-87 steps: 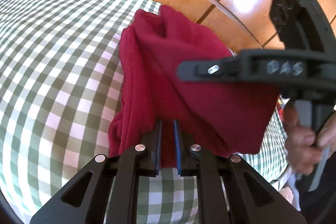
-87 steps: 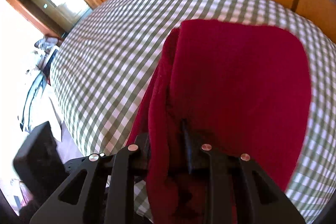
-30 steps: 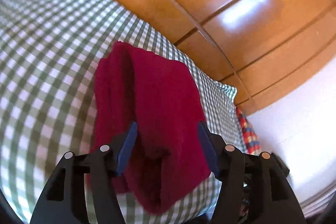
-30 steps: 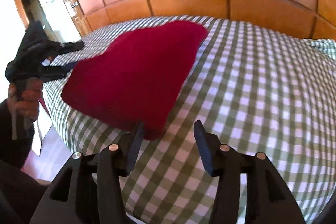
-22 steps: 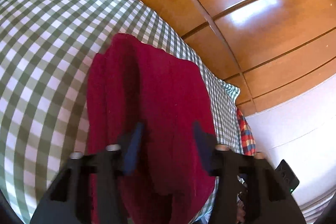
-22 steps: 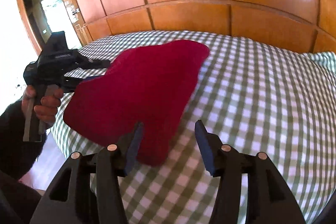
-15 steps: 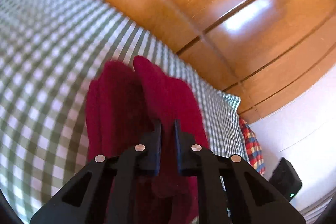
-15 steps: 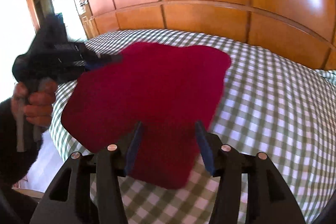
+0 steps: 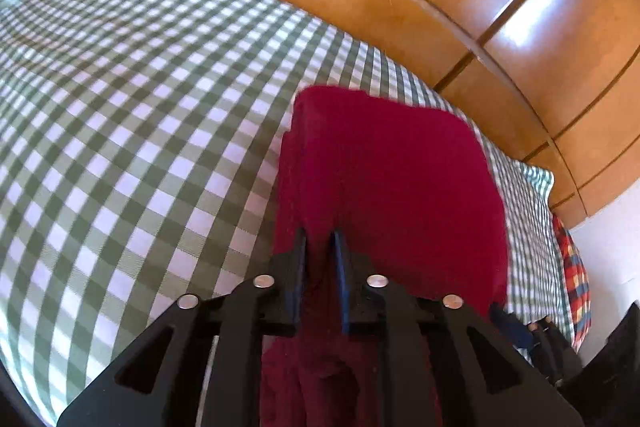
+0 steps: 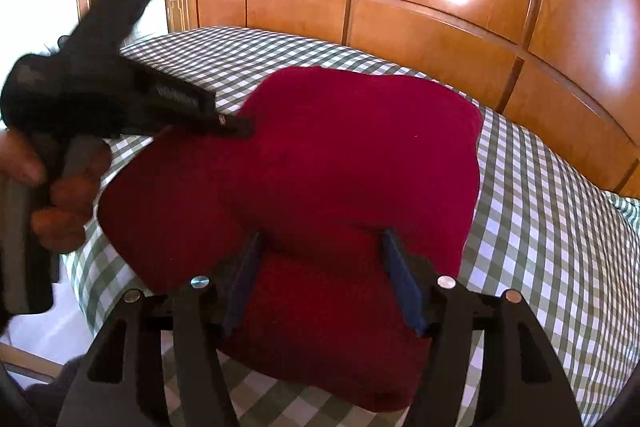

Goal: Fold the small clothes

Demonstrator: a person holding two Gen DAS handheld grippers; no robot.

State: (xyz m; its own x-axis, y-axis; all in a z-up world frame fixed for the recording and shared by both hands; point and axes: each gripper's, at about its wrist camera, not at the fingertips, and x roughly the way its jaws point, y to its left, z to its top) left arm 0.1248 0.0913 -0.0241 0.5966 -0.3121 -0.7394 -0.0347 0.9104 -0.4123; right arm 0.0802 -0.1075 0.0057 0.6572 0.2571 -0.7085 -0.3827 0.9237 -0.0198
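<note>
While left tool [image 9: 320, 247] pinches red cloth [image 10: 320, 163], right tool [image 10: 320, 251] spread apart (lettering unreadable), checked bedspread [image 9: 120, 107].

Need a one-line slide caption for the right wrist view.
Right gripper open over the folded red garment on a green checked bedspread, left gripper pinching its far edge.
</note>
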